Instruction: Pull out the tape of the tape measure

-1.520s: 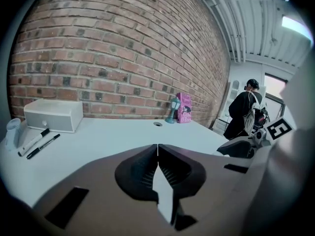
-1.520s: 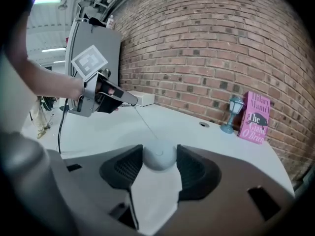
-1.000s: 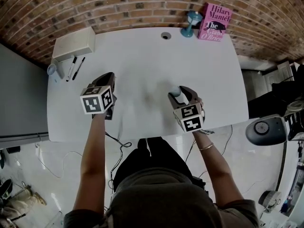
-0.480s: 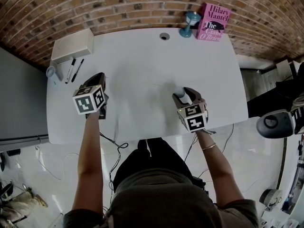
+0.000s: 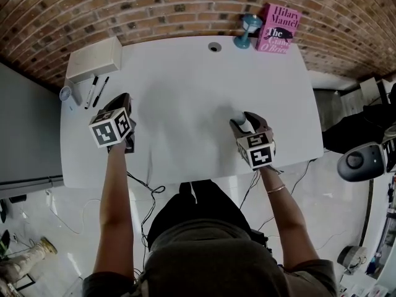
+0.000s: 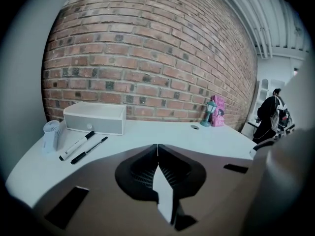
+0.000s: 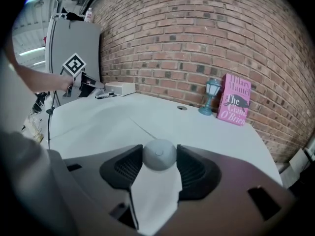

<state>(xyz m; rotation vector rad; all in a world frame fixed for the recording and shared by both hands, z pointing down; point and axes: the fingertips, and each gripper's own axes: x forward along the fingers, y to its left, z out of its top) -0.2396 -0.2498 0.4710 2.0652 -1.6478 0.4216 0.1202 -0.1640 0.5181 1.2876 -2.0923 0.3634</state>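
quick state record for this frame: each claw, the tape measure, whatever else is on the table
right gripper: claw closed on the round grey tape measure
tape: thin line leaving the tape measure toward the left gripper
left gripper: claw shut; can't tell whether it pinches the tape end
table: white
back edge: pink book, teal lantern
left corner: white drawer box, two pens

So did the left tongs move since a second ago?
Yes. In the head view the left tongs slid left, toward the two pens and away from the tape measure in the right tongs.
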